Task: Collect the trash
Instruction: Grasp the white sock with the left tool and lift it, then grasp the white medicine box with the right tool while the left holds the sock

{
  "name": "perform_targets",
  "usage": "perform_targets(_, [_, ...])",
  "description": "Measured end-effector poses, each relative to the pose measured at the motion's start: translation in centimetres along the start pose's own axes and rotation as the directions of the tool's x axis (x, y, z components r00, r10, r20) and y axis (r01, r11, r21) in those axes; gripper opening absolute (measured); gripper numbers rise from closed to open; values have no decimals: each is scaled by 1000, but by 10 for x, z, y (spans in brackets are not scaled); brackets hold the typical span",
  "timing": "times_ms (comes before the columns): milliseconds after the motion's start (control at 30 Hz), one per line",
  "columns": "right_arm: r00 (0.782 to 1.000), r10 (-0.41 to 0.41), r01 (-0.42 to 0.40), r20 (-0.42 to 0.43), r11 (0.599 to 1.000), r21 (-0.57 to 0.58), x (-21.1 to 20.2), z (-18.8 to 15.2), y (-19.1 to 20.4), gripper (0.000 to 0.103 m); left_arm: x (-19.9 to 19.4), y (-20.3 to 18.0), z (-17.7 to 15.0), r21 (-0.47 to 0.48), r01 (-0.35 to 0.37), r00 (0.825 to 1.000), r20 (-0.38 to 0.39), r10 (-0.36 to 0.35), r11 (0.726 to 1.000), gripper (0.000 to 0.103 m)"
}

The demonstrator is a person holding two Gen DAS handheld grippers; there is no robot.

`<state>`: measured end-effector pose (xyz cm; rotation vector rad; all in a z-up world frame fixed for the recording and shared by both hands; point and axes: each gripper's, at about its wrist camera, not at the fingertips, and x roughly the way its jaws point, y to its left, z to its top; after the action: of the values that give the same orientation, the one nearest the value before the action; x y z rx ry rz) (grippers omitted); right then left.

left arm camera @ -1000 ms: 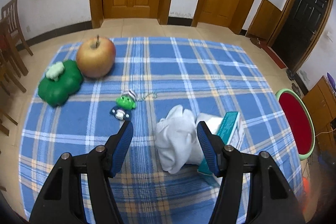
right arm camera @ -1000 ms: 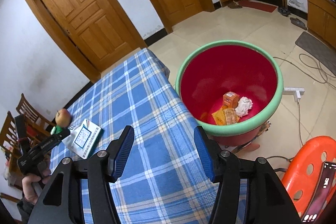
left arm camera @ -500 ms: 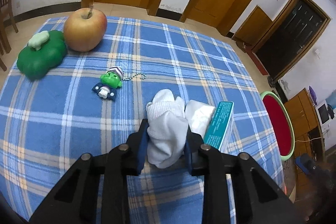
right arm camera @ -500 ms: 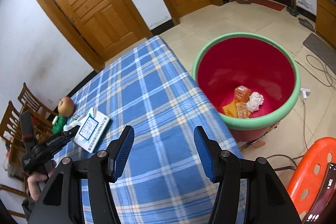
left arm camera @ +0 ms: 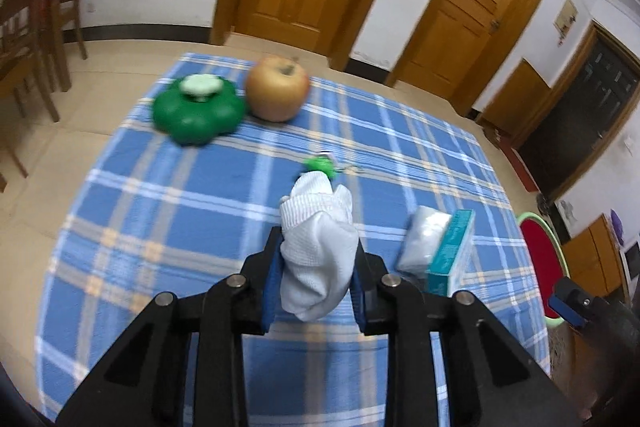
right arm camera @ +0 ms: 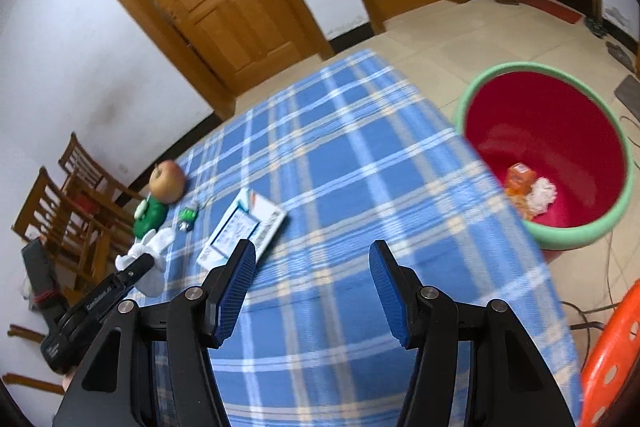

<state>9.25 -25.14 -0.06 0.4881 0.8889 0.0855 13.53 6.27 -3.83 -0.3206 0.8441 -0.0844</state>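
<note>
My left gripper (left arm camera: 316, 259) is shut on a crumpled white cloth (left arm camera: 318, 243) and holds it above the blue plaid tablecloth (left arm camera: 200, 195). The cloth also shows in the right wrist view (right arm camera: 150, 247), pinched in the left gripper. A teal and white box (left arm camera: 450, 259) with a white wrapped pack (left arm camera: 420, 241) lies to its right; the box shows in the right wrist view (right arm camera: 244, 227). My right gripper (right arm camera: 312, 287) is open and empty above the table's near edge. The red bin with a green rim (right arm camera: 548, 151) stands on the floor to the right and holds some trash.
An apple (left arm camera: 278, 93), a green flower-shaped container (left arm camera: 198, 109) and a small green toy keychain (left arm camera: 320, 165) sit on the far side of the table. Wooden chairs (left arm camera: 32, 15) stand at the left. An orange stool (right arm camera: 612, 355) is at the lower right.
My left gripper closed on the white cloth and lifted it off the table. The right gripper swung left, so the table now fills more of its view.
</note>
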Motion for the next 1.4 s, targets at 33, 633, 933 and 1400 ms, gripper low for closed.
perform_targets(33, [1000,6,-6,-15,1000,0,5,-1,3,61,-1,3,-1,-3,-12,1000,5,12,1000,29])
perform_targets(633, [993,15,-8,-119,998,66,89,5,61,66,7,40,-19,-93,-36,999,-17,35,995,29])
perform_targets(933, [985,22,-2,-170,993,117,117,4,63,66,12,46,-21,-107,-29,999,-17,27,994,29])
perform_targets(1400, [993,43,-35,-108,997,73,101,-4,61,62,11,45,-21,-118,-18,1000,-14,17,993,29])
